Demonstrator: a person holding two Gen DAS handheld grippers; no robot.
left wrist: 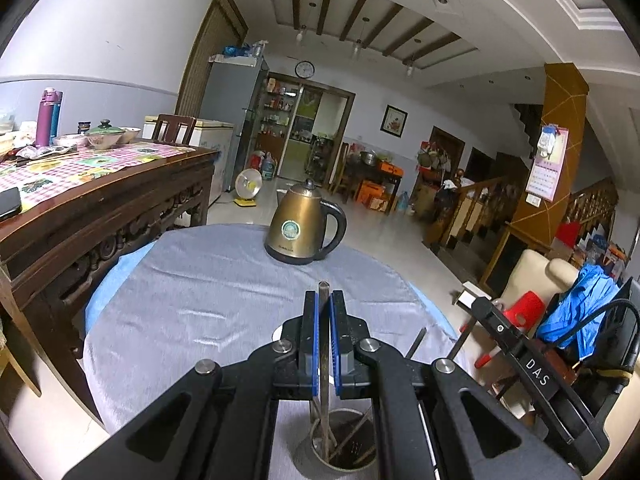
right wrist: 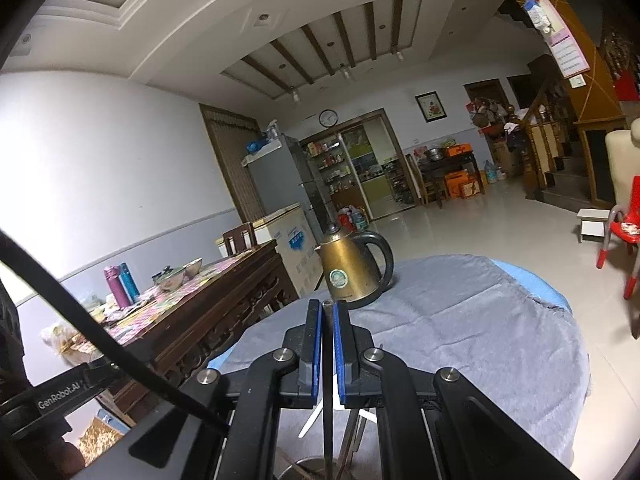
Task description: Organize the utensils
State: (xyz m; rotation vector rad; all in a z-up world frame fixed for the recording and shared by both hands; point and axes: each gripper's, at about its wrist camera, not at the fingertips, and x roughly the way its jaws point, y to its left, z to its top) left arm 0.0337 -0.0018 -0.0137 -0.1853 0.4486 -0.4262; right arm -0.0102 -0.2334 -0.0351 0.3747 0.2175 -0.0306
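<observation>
Metal cup [left wrist: 340, 446] could tip if either the left gripper [left wrist: 323, 304] or right gripper [right wrist: 327, 314], each clamped on an upright utensil, knocks its rim.

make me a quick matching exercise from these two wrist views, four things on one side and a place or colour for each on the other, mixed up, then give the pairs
Things:
1. kettle
2. grey cloth
3. metal holder
4. purple bottle

Places or colours:
A. on the checked tablecloth of the wooden side table
B. bronze body with a black handle
C. spread over the round table
D. low in the view under the left gripper, sticks standing in it

Pairs: 1-B, 2-C, 3-D, 4-A
</observation>
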